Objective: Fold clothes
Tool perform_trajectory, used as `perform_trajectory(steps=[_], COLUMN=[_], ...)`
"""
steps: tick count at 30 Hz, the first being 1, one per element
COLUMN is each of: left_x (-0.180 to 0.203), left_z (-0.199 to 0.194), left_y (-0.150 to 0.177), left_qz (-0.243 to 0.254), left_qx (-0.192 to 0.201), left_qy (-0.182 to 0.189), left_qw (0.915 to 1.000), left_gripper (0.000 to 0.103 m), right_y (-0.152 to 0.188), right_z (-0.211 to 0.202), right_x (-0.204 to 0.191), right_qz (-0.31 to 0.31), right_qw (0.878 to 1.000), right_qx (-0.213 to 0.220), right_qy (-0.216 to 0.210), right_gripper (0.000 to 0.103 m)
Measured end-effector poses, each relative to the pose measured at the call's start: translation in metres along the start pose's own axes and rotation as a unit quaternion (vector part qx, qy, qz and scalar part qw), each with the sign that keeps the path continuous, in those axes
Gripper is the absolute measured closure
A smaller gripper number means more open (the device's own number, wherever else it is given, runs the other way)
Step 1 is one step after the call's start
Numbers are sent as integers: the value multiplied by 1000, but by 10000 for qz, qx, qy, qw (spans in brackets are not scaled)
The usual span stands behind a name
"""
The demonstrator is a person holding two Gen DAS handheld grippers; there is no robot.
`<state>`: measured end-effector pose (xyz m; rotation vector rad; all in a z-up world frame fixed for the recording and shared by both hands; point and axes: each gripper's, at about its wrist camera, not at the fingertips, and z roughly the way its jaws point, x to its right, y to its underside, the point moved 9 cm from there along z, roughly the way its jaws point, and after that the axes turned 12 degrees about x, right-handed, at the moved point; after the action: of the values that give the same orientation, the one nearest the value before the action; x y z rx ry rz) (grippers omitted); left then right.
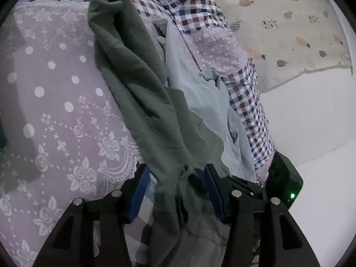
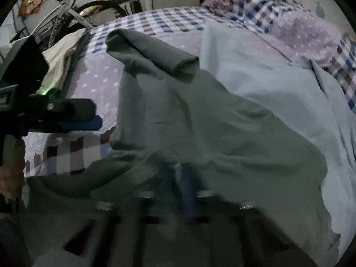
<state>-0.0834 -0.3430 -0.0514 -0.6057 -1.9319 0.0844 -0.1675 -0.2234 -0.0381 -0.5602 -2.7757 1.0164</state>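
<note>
- The left tool [image 1: 175,191] is straddling a bunched edge of the dark green garment [image 1: 142,93]; its blue pads [image 1: 139,197] are standing apart with cloth between them, so it is looking open rather than clamped.
- The right tool [image 2: 178,191] is lying under the same green cloth, blurred and mostly draped over; whether it is gripping I cannot tell.
- The green garment is trailing away from the tools across the bed [image 1: 51,102], twisted lengthwise, with one sleeve end rolled up at the far side.
- A pale blue garment [image 2: 255,71] is lying just beside it, partly underneath, rumpled.
- Judging by this, folding is barely beginning: neither piece is lying flat, no neat fold is showing, and both are waiting to be spread and folded.
</note>
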Motion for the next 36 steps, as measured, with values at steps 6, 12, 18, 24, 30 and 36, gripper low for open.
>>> perform_trajectory(steps=[6, 12, 18, 24, 30, 36], left_x=[-4, -7, -17, -29, -40, -46], left_z=[-4, -8, -29, -66, -89, -122], left_y=[-6, -11, -35, -68, -83, -107], left_qz=[-80, -116, -467, -1132, -1427, -1544], left_qx=[101, 188, 724, 1459, 1717, 2026], left_qy=[-42, -58, 47, 553, 768, 1187], left_qw=[9999, 9997, 9963, 9813, 9717, 9597], left_gripper=[48, 48, 44, 34, 30, 23], right_y=[-14, 11, -12, -53, -92, -128], right_z=[-42, -18, -41, -33, 11, 50], right_x=[42, 76, 63, 8, -22, 17], right_qz=[520, 767, 813, 277, 320, 2516], right_qw=[9945, 9846, 9760, 9890, 9927, 9631], right_qx=[673, -30, 655, 805, 728, 676], right_qy=[611, 1570, 1913, 1210, 902, 676], right_gripper=[102, 58, 42, 42, 42, 42])
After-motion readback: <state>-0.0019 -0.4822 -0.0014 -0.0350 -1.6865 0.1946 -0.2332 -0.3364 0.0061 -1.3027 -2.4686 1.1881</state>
